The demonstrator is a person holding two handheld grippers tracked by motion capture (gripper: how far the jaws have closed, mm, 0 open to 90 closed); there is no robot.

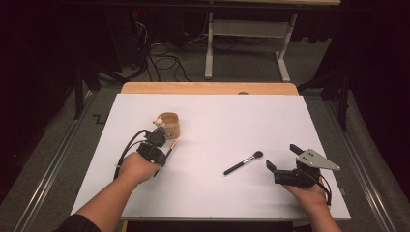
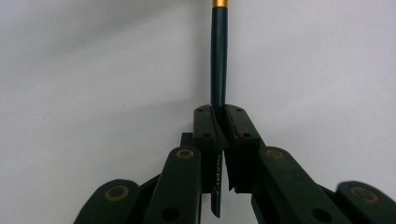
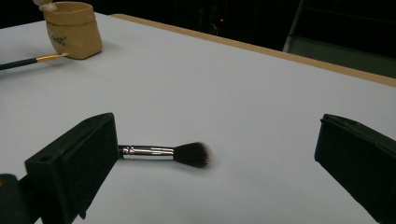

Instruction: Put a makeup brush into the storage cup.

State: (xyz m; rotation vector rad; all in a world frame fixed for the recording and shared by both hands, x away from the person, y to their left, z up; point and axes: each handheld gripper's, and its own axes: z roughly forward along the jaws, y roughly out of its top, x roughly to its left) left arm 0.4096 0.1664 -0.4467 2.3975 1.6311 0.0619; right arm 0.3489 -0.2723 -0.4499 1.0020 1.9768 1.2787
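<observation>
From the high view, the left gripper (image 1: 162, 137) sits near the left side of the white tabletop (image 1: 217, 121), just beside a small tan pot (image 1: 169, 124). It holds a thin dark brush (image 1: 171, 147) with a gold band. The pot has something pale at its rim, too small to make out. The left gripper view shows the hold up close: the two black jaws are pressed together on the brush's dark handle (image 2: 218, 65), and the gold band peeks in at the top edge. The right gripper (image 1: 283, 157) rests near the right edge of the tabletop, with its jaws wide apart and nothing between them. A second brush, a makeup brush (image 1: 243, 163) with a black handle and a dark fluffy tip, lies flat on the tabletop just left of it. The right gripper view shows that brush's silver neck and soft tip (image 3: 187, 154) beside one jaw. Far off in that view stand the tan pot (image 3: 74, 30) and the thin brush (image 3: 32, 60), its light tip close to the pot's bottom.
</observation>
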